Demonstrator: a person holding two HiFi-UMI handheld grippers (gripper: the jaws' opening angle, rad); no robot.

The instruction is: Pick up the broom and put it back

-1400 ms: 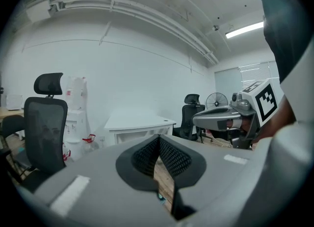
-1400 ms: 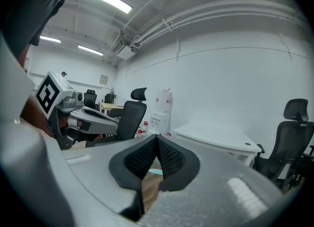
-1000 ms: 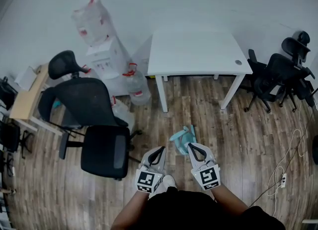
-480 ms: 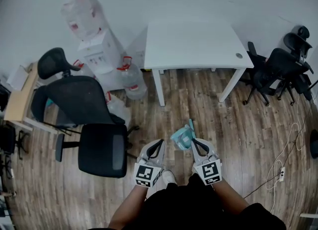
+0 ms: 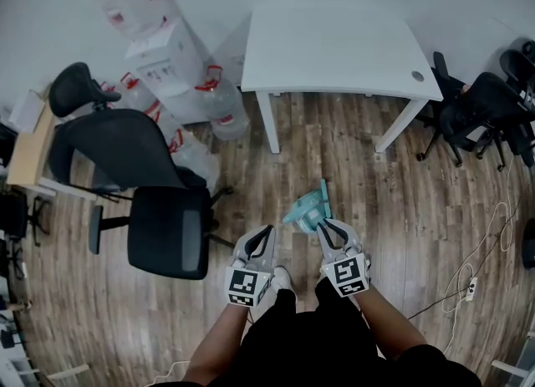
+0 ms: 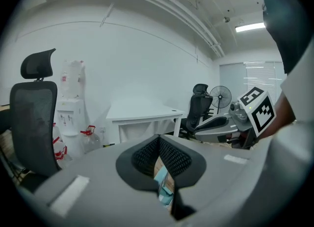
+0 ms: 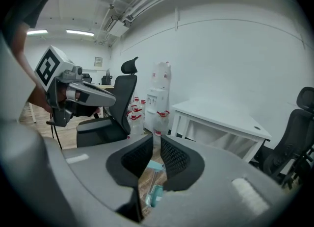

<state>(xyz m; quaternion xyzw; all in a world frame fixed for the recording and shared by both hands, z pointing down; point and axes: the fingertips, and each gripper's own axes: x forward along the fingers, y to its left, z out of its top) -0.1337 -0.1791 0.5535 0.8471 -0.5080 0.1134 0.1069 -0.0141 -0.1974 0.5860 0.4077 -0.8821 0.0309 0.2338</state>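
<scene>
I count one teal broom (image 5: 308, 210), one white table (image 5: 334, 43), one water dispenser (image 5: 163, 63), at least three water jugs (image 5: 224, 114) and at least three black office chairs (image 5: 125, 160). I carry two grippers: my left gripper (image 5: 268, 230) and my right gripper (image 5: 324, 224).

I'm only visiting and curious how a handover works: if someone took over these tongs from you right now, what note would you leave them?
Left tongs: shut, empty.
Right tongs: a little apart, having just been opening; nothing gripped.
Broom: teal, lying on the wood floor just ahead of the right tongs, seen through their gap.
Done: both tongs brought close to the broom.
Left: close on the broom, lift it and put it back. Where it belongs does not show from here.
</scene>
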